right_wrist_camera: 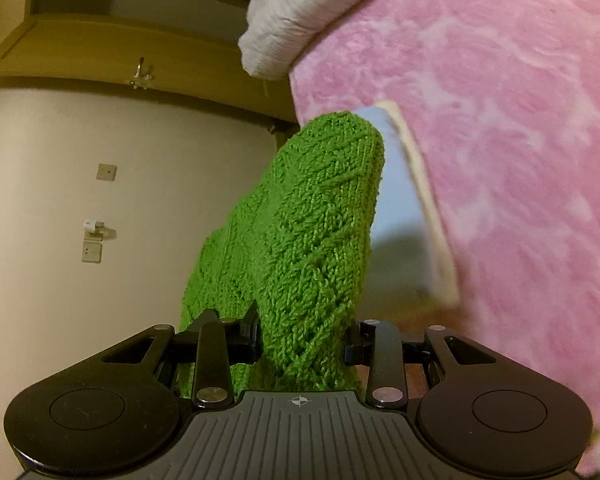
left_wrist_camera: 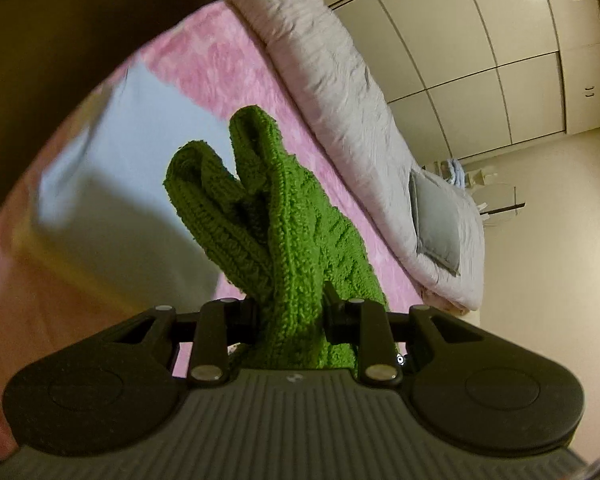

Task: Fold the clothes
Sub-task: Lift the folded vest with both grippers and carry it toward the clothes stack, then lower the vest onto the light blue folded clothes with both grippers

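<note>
A green cable-knit garment (left_wrist_camera: 284, 232) is bunched between the jaws of my left gripper (left_wrist_camera: 290, 312), which is shut on it and holds it above the pink bed cover (left_wrist_camera: 220, 60). My right gripper (right_wrist_camera: 302, 336) is shut on another part of the same green knit (right_wrist_camera: 312, 220), also lifted off the bed. The knit hangs forward over both grippers and hides their fingertips. A light blue cloth (left_wrist_camera: 112, 184) lies on the pink cover behind the knit; it also shows in the right wrist view (right_wrist_camera: 396, 208).
A rolled grey-white quilt (left_wrist_camera: 352, 92) lies along the far side of the bed, with a grey pillow (left_wrist_camera: 436, 220) on it. Cream wardrobe doors (left_wrist_camera: 480, 40) stand beyond. The right wrist view shows a cream wall (right_wrist_camera: 100, 200) and the pink cover (right_wrist_camera: 520, 140).
</note>
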`<act>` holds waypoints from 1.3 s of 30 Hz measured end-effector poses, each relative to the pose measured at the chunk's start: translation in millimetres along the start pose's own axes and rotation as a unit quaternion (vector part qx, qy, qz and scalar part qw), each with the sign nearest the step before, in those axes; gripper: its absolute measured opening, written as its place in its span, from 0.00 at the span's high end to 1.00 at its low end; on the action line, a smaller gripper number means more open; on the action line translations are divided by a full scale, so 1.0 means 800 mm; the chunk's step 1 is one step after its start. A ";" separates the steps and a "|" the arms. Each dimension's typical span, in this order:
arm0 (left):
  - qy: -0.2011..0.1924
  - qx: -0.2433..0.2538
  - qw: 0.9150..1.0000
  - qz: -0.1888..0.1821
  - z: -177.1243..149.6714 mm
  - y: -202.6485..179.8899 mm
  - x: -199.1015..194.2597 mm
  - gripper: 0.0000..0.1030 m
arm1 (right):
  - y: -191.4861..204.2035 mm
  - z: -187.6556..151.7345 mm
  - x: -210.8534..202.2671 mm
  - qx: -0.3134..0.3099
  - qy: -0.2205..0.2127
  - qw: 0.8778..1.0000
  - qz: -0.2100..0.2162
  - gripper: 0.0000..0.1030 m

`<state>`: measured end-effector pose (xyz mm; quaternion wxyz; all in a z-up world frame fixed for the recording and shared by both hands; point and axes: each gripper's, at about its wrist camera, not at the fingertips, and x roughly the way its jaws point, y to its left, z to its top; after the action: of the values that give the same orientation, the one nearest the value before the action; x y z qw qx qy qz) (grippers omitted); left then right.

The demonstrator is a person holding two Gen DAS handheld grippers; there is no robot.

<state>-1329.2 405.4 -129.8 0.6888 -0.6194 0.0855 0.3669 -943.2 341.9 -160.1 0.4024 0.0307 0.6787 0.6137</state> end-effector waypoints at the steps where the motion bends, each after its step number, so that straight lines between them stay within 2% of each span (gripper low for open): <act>1: -0.003 0.003 1.000 0.000 0.014 0.008 0.006 0.78 | 0.002 0.007 0.016 -0.004 -0.002 1.000 0.001 0.67; 9: 0.006 0.024 1.000 0.013 0.103 0.064 0.062 0.77 | 0.000 0.050 0.126 -0.020 -0.014 0.999 -0.025 0.66; 18: 0.005 0.037 0.999 0.015 0.151 0.104 0.102 0.76 | -0.005 0.076 0.188 -0.046 -0.029 0.998 -0.043 0.66; 20: 0.005 0.038 0.999 0.033 0.158 0.118 0.117 0.75 | -0.008 0.078 0.201 -0.055 -0.040 0.996 -0.057 0.61; 23: 0.011 0.034 0.994 0.103 0.163 0.139 0.137 0.73 | -0.023 0.081 0.232 -0.049 -0.027 0.991 -0.123 0.47; 26: 0.000 0.041 0.993 0.112 0.160 0.135 0.125 0.72 | -0.027 0.081 0.230 -0.055 -0.021 0.990 -0.127 0.44; 30: -0.015 0.093 0.984 0.153 0.147 0.110 0.091 0.75 | -0.018 0.073 0.196 -0.100 -0.014 0.986 -0.136 0.44; 32: -0.024 0.108 0.982 0.156 0.134 0.097 0.068 0.80 | -0.011 0.059 0.178 -0.132 -0.018 0.981 -0.142 0.44; 34: -0.026 0.128 0.980 0.149 0.119 0.081 0.050 0.80 | -0.003 0.044 0.161 -0.166 -0.023 0.975 -0.148 0.45; 36: -0.022 0.152 0.978 0.143 0.103 0.065 0.045 0.80 | 0.016 0.025 0.159 -0.217 -0.034 0.962 -0.164 0.53; 39: -0.015 0.196 0.967 0.160 0.080 0.054 0.056 0.80 | 0.041 -0.003 0.167 -0.302 -0.049 0.934 -0.186 0.63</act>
<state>-1345.2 480.5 -175.9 0.7305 -0.4451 0.2434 0.4572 -1049.6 419.2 -200.3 0.5325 -0.1887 0.4340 0.7017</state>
